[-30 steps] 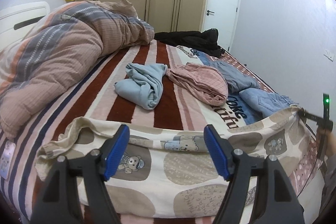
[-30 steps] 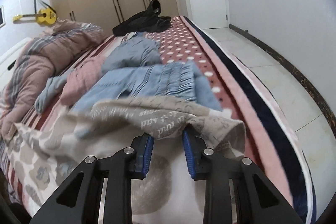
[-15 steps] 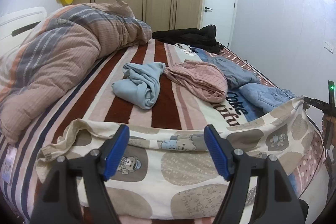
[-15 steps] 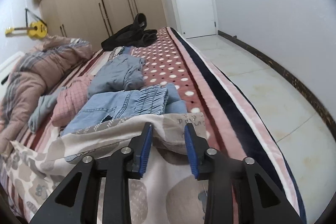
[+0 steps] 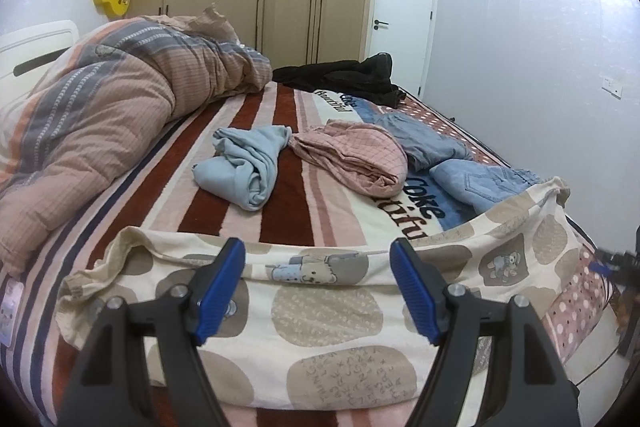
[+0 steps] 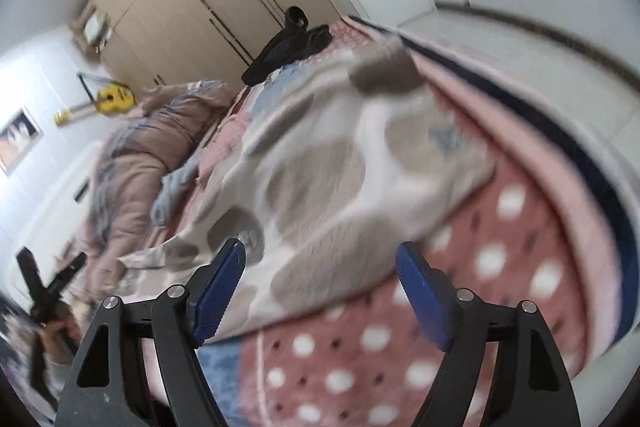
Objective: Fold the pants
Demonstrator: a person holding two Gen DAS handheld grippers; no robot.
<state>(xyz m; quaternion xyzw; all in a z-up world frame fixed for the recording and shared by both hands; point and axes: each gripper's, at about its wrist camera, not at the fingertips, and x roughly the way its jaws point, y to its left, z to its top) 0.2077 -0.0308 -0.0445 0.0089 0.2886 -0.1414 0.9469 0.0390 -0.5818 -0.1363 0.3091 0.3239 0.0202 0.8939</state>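
Where the near edge of the bed (image 5: 304,195) is covered, the pants (image 5: 328,311), cream with taupe ovals and bear prints, are seen laid flat, their long axis running across the left wrist view, parallel to that edge. One end lies at the left, near the striped part of the blanket; the other reaches up to the right, beside the folded jeans (image 5: 476,183). Which end is the waist cannot be told.

The left gripper (image 5: 318,291) is held over the cloth with its blue pads spread wide, nothing pressed between them. The right gripper (image 6: 320,291) is seen with its jaws opening; the pants (image 6: 332,167) lie beyond the pads, blurred, and are not gripped. A second ago the right pads were clamped on the cloth's corner, and half a second ago they were still nearly closed on it; that corner is now released and the view has rolled and swung away. In the left view the cloth's right end, earlier drawn taut toward the other tool, is now slack on the bed.

Behind the pants, a light blue garment (image 5: 248,167), a pink checked one (image 5: 356,159) and a black jacket (image 5: 348,75) are spread on the blanket. A quilt (image 5: 112,115) is heaped at the left.
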